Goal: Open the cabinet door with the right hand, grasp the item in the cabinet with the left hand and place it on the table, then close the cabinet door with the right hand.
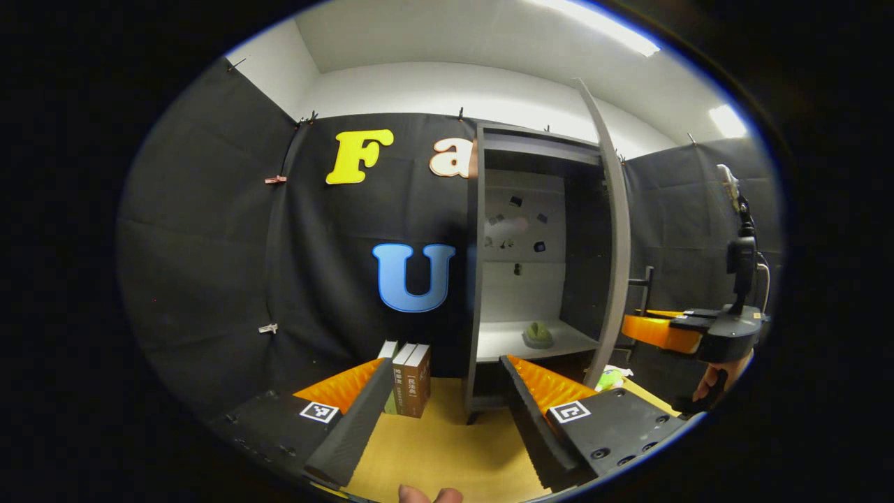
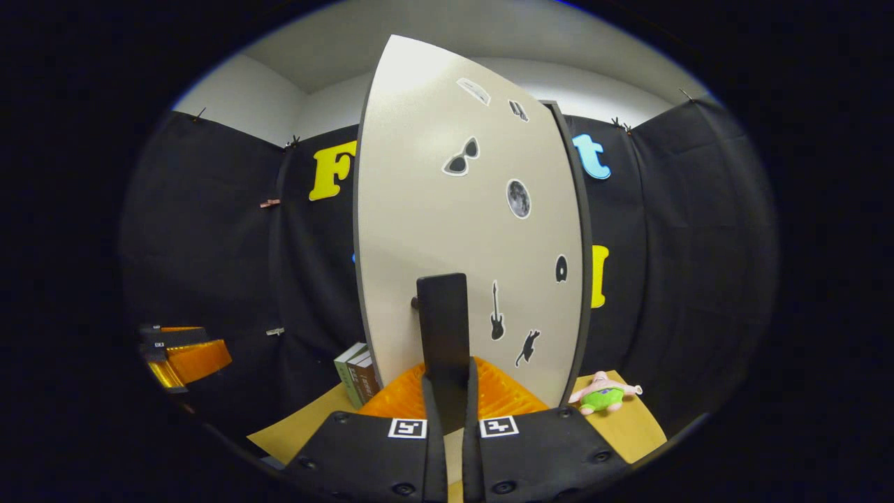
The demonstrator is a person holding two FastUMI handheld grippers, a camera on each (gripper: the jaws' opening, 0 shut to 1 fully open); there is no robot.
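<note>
Left claw (image 1: 443, 405): fingers spread wide with nothing between them, hovering over the bench and facing the open cabinet.
Right claw (image 2: 447, 412): fingers drawn in narrow, both pressing on the dark upright handle (image 2: 443, 328) of the door; in the left gripper view it shows at the far right (image 1: 660, 332), beside the door's edge, with a hand (image 1: 712, 381) under it.
Cabinet (image 1: 482, 279): stands upright on the bench against the black cloth wall, its front open and a pale back panel with small stickers showing inside.
Door (image 2: 433, 209): swung open, seen edge-on in the left gripper view; its pale face carries stickers of sunglasses, a moon, a guitar and a cat.
Item in the cabinet (image 1: 538, 334): a small greenish thing resting on the cabinet shelf (image 1: 503, 342), apart from both claws; too small to tell what it is.
Books (image 1: 408, 377): a few standing upright on the bench just left of the cabinet.
Soft toy (image 2: 603, 395): pink and green, lying on the bench right of the door.
Bench (image 1: 447, 447): tan top, with fingertips showing at its near edge.
</note>
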